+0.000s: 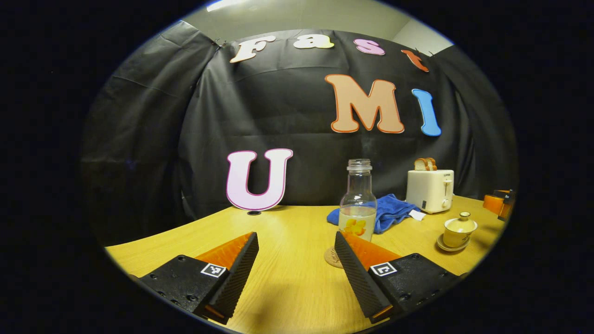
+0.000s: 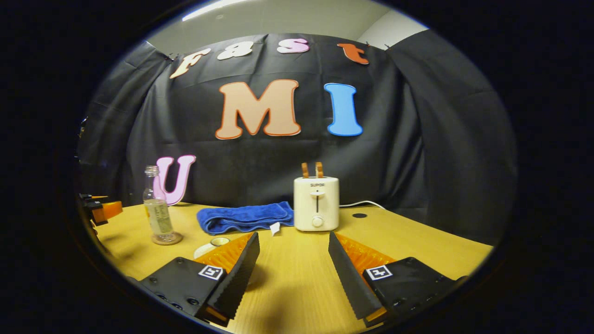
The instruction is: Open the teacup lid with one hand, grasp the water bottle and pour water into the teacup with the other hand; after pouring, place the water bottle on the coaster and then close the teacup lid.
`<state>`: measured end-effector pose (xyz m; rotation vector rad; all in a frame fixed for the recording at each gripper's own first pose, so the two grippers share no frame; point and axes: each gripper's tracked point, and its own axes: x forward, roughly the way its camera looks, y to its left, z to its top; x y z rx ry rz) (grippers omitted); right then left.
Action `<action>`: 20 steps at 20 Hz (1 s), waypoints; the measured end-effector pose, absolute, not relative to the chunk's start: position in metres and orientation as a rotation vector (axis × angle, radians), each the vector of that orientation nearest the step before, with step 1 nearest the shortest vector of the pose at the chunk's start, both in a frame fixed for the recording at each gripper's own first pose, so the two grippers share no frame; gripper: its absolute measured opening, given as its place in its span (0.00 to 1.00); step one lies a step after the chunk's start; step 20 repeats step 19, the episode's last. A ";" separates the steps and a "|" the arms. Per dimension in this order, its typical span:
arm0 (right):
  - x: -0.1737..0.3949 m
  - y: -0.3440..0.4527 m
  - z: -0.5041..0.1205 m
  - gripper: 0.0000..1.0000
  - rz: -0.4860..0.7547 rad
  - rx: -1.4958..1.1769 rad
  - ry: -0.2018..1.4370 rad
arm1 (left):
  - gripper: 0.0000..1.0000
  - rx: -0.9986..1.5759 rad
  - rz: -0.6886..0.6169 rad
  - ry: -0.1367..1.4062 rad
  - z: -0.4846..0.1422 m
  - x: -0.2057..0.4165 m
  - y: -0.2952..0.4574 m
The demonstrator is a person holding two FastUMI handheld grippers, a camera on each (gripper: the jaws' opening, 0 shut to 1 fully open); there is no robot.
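Observation:
A clear, uncapped water bottle point(image 1: 357, 204) with pale liquid low in it stands upright on a round coaster point(image 1: 330, 258), just beyond my left gripper's point(image 1: 295, 236) fingertip. That gripper is open and holds nothing. To the right, the cream teacup point(image 1: 459, 229) sits on its saucer with the lid on. In the right gripper view the bottle point(image 2: 158, 213) and coaster point(image 2: 166, 240) are at far left. The teacup point(image 2: 218, 241) peeks out behind one finger of my right gripper point(image 2: 293, 236), which is open and holds nothing.
A white toaster point(image 2: 316, 204) with two bread slices stands at the back of the wooden table point(image 2: 297, 278), its cord trailing right. A folded blue towel point(image 2: 246, 217) lies beside it. The other gripper point(image 2: 100, 211) shows at the far left edge.

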<state>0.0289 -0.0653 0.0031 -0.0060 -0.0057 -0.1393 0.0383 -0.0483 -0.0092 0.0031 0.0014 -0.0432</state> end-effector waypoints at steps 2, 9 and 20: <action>0.025 -0.072 0.004 0.94 -0.168 -0.007 -0.008 | 0.96 0.004 -0.012 0.001 -0.009 0.038 -0.043; 0.022 -0.084 0.004 0.94 -0.235 -0.010 -0.010 | 0.96 0.008 0.070 -0.001 -0.009 0.035 -0.029; 0.023 -0.085 0.004 0.94 -0.232 -0.010 -0.011 | 0.95 0.006 0.064 -0.001 -0.009 0.035 -0.030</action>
